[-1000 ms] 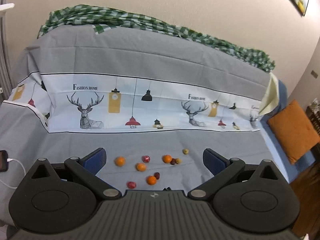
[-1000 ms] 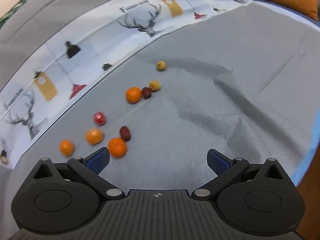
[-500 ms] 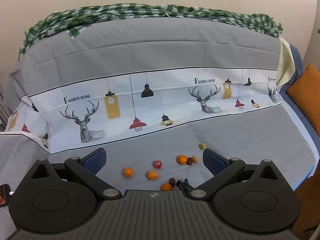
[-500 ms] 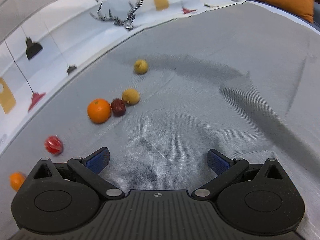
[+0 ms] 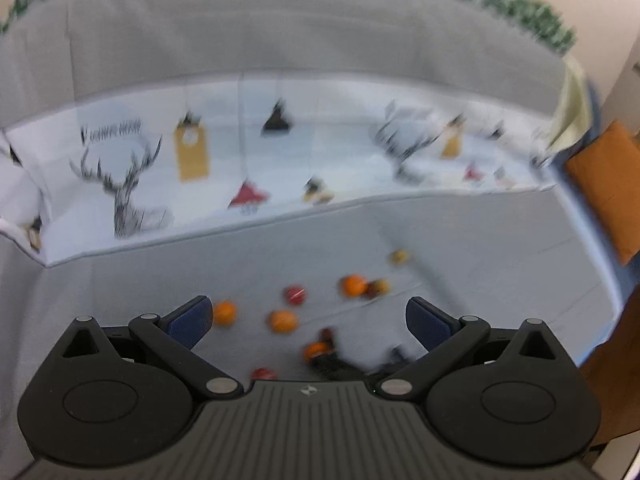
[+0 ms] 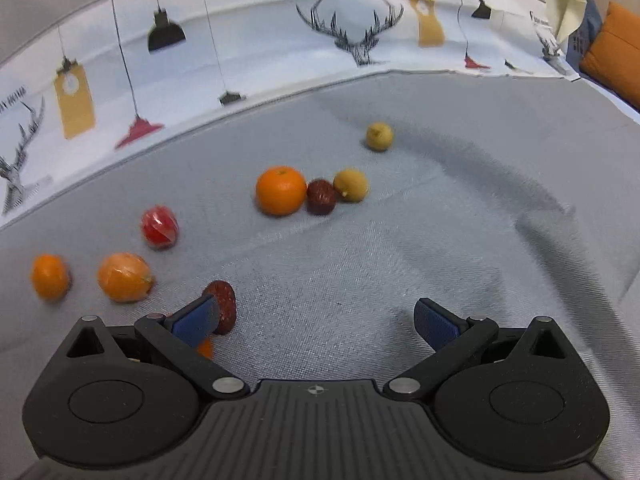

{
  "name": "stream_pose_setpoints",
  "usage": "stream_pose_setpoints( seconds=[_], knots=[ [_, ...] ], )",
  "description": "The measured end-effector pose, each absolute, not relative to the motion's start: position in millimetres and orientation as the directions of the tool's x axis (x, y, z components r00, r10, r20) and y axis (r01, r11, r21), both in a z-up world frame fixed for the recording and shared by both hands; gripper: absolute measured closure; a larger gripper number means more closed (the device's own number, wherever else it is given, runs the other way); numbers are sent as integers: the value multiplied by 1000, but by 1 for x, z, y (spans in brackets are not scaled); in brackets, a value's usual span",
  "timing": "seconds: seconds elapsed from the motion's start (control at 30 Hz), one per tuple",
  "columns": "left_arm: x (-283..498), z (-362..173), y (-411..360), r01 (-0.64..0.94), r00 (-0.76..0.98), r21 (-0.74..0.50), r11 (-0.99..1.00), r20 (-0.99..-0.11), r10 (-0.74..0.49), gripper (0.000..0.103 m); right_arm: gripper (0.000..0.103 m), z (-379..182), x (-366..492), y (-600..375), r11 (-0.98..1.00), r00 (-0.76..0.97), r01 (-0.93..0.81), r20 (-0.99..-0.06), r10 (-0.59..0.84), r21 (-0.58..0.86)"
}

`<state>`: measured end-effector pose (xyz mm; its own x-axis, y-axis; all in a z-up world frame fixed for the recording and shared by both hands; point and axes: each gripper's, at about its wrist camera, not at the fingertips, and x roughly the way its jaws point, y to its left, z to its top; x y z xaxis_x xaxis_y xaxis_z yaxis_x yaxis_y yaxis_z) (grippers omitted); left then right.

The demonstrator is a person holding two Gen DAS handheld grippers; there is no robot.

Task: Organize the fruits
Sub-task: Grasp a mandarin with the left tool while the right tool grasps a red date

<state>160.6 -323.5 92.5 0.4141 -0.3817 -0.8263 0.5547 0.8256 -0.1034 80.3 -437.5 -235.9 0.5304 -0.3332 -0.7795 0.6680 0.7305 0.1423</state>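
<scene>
Nothing looks sorted yet: the fruits lie loose over the grey bed cover (image 6: 400, 280), with no bowl or tray in sight to take them. Ahead of the right tool (image 6: 316, 322) a big orange (image 6: 281, 190), a dark red fruit (image 6: 321, 197) and a small yellow one (image 6: 351, 185) sit touching in a row, with another yellow fruit (image 6: 379, 135) further out. Off to its left are a red fruit (image 6: 159, 227) and two more oranges (image 6: 125, 277) (one right at the edge). A dark red date (image 6: 224, 304) lies just beside its left finger. Both jaws stand wide apart, holding nothing. The left tool (image 5: 308, 318) hangs higher and further back, equally spread and empty, its view blurred
</scene>
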Motion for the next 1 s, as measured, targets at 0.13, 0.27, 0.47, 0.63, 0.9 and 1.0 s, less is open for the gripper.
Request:
stream_pose_setpoints(
  seconds=[0.13,0.27,0.47,0.63,0.9,1.0],
  knots=[
    [216,3,-317,478,392,17,878,-899,-196,0,0,-240,89,-434,739,560,652,-767,-315,173],
    [256,-67,-306,461,350,48,886,-927,-132,0,0,-244,111,-432,785,587,595,-761,-277,174],
    [286,-131,-305,493,345,66,868,-930,-125,0,1,-233,114,-433,761,439,640,-760,-479,-109],
    [298,-161,-314,518,328,53,854,-934,-141,0,1,-239,98,-453,762,485,645,-800,-352,56],
    [305,-178,-328,489,374,26,872,-909,-183,0,1,-242,90,-451,714,451,698,-807,-380,54],
    [296,-178,-332,527,430,50,848,-877,-215,0,1,-243,84,-457,667,406,745,-803,-436,14]
  ],
)
